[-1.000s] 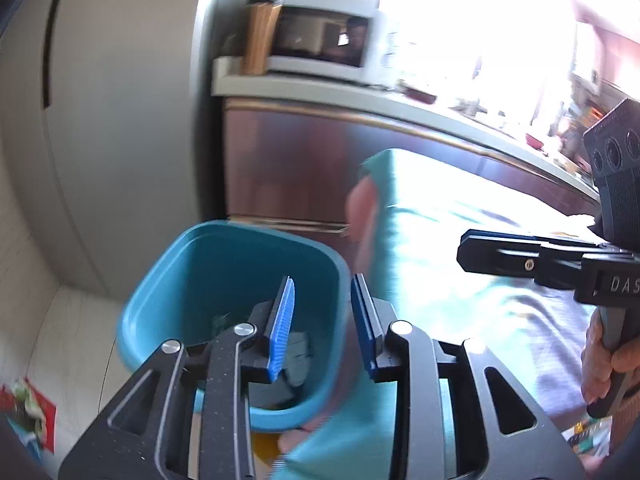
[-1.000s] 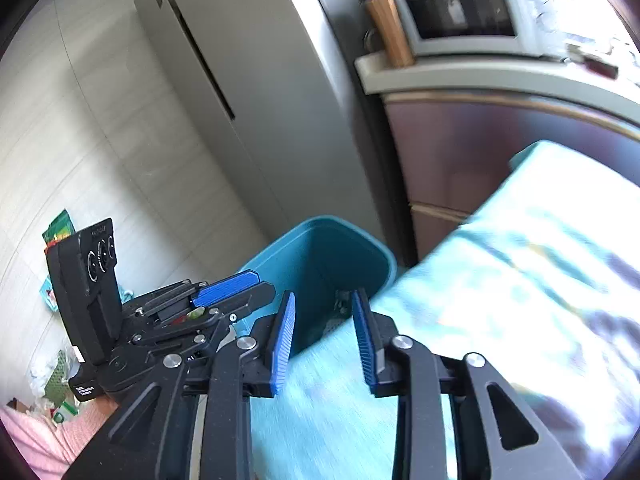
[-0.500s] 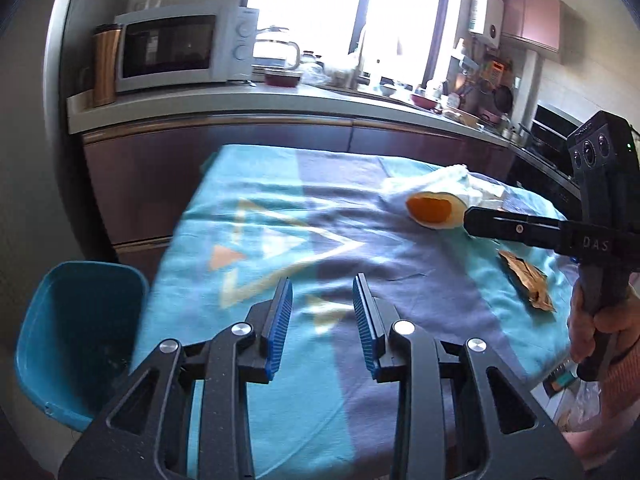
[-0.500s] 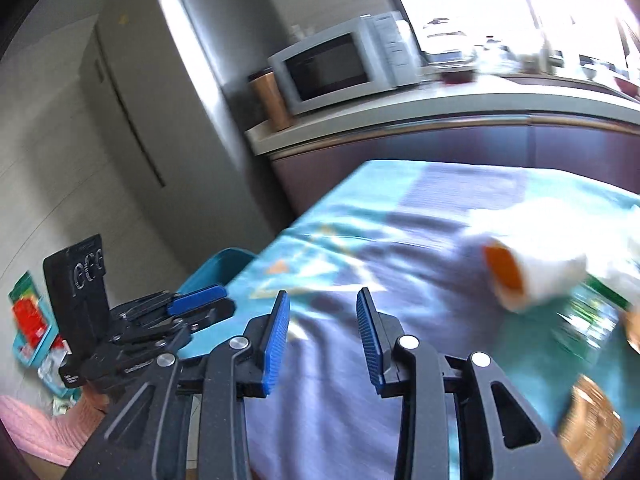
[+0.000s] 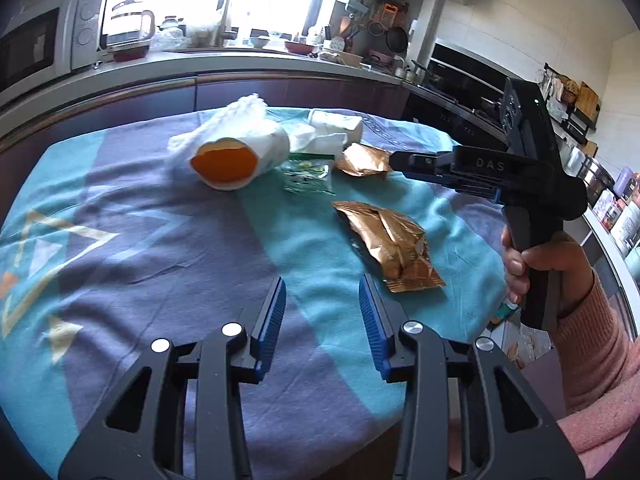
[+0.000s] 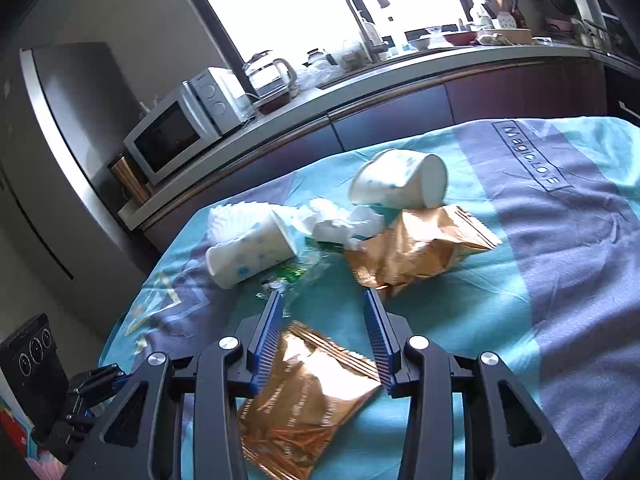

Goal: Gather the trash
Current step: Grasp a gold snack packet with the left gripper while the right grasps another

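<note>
Left claw [image 5: 322, 312] and right claw [image 6: 323, 320] part-open, just widened, empty; right above gold wrapper [image 6: 304, 392] on table [image 6: 560, 280].

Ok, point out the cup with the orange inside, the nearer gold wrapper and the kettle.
Cup with the orange inside [image 5: 224, 162]: left wrist view, on its orange inner wall.
Nearer gold wrapper [image 5: 390, 240]: left wrist view, on its crumpled middle.
Kettle [image 6: 270, 74]: right wrist view, on its glass body.

Microwave [image 6: 172, 136] and glass kettle [image 6: 270, 74] on counter [image 6: 400, 76]; faucet [image 6: 366, 12] by window; patterned tablecloth [image 5: 140, 240].
</note>
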Demonstrator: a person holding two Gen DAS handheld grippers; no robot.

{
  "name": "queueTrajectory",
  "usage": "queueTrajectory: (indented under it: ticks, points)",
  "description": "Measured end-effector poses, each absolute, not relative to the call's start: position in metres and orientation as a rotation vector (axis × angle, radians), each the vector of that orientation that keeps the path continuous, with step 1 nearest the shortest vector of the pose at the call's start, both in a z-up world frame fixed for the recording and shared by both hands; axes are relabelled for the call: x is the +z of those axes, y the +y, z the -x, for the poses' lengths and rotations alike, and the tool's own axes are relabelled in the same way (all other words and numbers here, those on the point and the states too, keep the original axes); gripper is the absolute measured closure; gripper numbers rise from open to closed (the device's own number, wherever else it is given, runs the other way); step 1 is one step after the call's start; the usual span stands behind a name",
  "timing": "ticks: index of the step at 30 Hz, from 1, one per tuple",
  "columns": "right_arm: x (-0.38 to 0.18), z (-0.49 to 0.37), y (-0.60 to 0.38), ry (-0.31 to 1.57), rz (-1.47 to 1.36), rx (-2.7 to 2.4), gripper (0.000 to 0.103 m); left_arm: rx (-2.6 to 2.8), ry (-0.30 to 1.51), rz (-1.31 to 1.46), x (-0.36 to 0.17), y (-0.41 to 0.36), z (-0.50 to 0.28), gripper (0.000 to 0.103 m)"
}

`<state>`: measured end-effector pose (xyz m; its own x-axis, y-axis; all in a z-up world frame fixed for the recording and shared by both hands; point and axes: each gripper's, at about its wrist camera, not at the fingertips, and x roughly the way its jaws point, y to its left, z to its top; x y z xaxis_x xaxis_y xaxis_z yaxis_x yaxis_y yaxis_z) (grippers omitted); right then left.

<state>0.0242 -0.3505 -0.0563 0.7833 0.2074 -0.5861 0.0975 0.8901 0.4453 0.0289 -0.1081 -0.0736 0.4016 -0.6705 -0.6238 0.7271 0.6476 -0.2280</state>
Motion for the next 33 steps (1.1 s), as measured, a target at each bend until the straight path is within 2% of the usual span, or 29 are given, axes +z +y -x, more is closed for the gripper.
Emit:
queueTrajectory:
  ticks: [2, 6, 19, 21, 24, 26, 29, 30, 31, 33]
  points:
    - [-0.063, -0.023, -0.366, 0.674, -0.509, 0.046, 0.056, -0.920, 0.766, -0.094, -0.075, -0.123, -0.028, 0.061]
    - [-0.075, -0.026, -0.386, 0.675, -0.570, 0.027, 0.052, -0.967, 0.804, -0.110, -0.080, -0.147, -0.028, 0.056]
    - [-0.090, -0.055, -0.410, 0.711, -0.692, 0.042, 0.047, -1.005, 0.919, -0.080, -0.094, -0.189, -0.042, 0.056]
    - [-0.092, -0.057, -0.413, 0.713, -0.714, 0.055, 0.048, -0.995, 0.923, -0.078, -0.093, -0.190, -0.044, 0.062]
    - [-0.092, -0.057, -0.412, 0.709, -0.722, 0.063, 0.059, -0.979, 0.930, -0.076, -0.093, -0.191, -0.046, 0.069]
    - [-0.093, -0.056, -0.413, 0.714, -0.736, 0.065, 0.073, -0.967, 0.927, -0.077, -0.093, -0.190, -0.046, 0.073]
    - [-0.094, -0.054, -0.414, 0.705, -0.759, 0.082, 0.087, -0.958, 0.922, -0.078, -0.093, -0.191, -0.045, 0.077]
    - [-0.093, -0.053, -0.414, 0.700, -0.759, 0.081, 0.088, -0.957, 0.919, -0.078, -0.093, -0.190, -0.045, 0.093]
    - [-0.093, -0.052, -0.415, 0.696, -0.761, 0.083, 0.090, -0.965, 0.931, -0.075, -0.093, -0.190, -0.045, 0.103]
    - [-0.092, -0.049, -0.414, 0.688, -0.763, 0.087, 0.091, -0.963, 0.935, -0.072, -0.092, -0.188, -0.045, 0.102]
